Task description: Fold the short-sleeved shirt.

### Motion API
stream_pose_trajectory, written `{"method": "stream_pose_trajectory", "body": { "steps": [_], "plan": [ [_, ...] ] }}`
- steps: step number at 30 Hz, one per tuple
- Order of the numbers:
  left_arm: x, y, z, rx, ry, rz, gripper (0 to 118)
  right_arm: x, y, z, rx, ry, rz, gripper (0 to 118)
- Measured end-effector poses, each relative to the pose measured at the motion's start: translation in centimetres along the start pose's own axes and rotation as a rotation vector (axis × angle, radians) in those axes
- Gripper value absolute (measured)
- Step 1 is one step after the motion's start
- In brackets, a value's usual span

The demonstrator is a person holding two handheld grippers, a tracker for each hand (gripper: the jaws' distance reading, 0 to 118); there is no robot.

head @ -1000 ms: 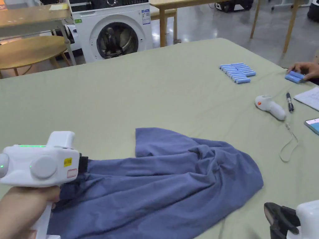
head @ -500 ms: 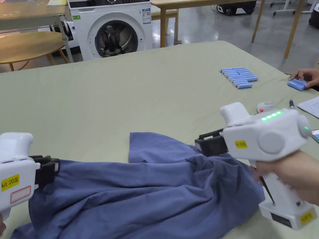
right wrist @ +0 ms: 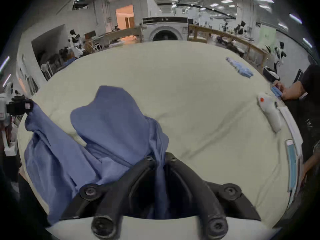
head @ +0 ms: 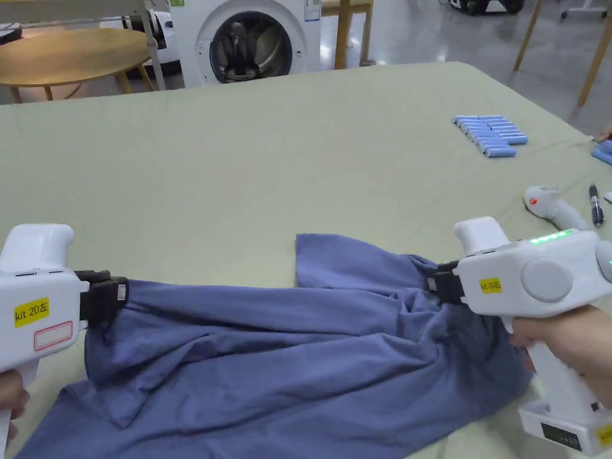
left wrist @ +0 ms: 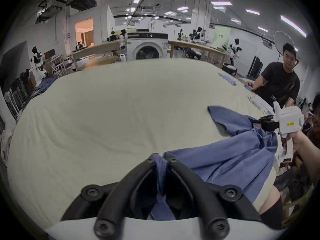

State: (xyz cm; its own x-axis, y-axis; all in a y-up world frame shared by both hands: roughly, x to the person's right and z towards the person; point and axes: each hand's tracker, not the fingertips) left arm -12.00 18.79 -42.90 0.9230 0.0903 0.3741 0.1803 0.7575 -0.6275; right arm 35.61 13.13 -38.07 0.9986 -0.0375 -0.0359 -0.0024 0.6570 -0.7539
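A blue short-sleeved shirt point(head: 287, 358) lies crumpled on the pale green table point(head: 269, 161), stretched between my two grippers. My left gripper point(head: 122, 293) is shut on the shirt's left edge; in the left gripper view blue cloth point(left wrist: 225, 159) is pinched between its jaws point(left wrist: 161, 159). My right gripper point(head: 431, 282) is shut on the shirt's right part, and the right gripper view shows a fold of the shirt point(right wrist: 110, 119) running down between its jaws point(right wrist: 160, 157). One flap of the shirt point(head: 326, 257) lies flat toward the table's middle.
On the right of the table lie a row of blue cylinders point(head: 490, 134), a white handheld device point(head: 553, 206), a black pen point(head: 594, 204), papers and a phone point(right wrist: 290, 162). A person point(left wrist: 278, 84) stands at the right edge. A washing machine point(head: 251, 36) stands behind.
My right gripper came in from the lower right, reached the shirt and shut on its right part. The left gripper drew its edge leftward, so the shirt is stretched wider.
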Motion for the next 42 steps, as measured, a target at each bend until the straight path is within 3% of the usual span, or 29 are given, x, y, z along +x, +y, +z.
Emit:
{"method": "stream_pose_trajectory", "body": {
  "steps": [8,13,18,23,25,29,37,42],
  "plan": [
    [-3.0,5.5,13.5,0.227,0.078,-0.002,1,0.1,5.6,14.5,0.295,0.062,-0.094,6],
    [-3.5,9.5,23.1,0.364,0.125,-0.085,1,-2.1,10.3,24.0,0.473,0.075,-0.045,6],
    [-4.2,14.1,30.9,0.481,0.188,-0.076,1,-7.1,15.3,32.2,0.646,-0.01,0.087,6],
    [-5.1,18.1,35.6,0.52,0.266,-0.092,1,-10.2,20.2,37.6,0.716,-0.021,0.128,6],
    [-5.6,19.4,36.9,0.532,0.27,-0.074,1,-10.9,22.5,38.4,0.74,-0.053,0.157,6],
    [-6.8,22.5,36.4,0.498,0.31,-0.068,1,-12.3,26.9,38.4,0.751,-0.06,0.135,6],
    [-9.2,29.2,30.9,0.502,0.454,-0.007,1,-16.4,37.0,33.7,0.764,-0.152,0.076,6],
    [-11.8,32.7,27.5,0.528,0.474,0.018,1,-16.9,42.9,29.8,0.769,-0.176,0.074,6]
  ]
}}
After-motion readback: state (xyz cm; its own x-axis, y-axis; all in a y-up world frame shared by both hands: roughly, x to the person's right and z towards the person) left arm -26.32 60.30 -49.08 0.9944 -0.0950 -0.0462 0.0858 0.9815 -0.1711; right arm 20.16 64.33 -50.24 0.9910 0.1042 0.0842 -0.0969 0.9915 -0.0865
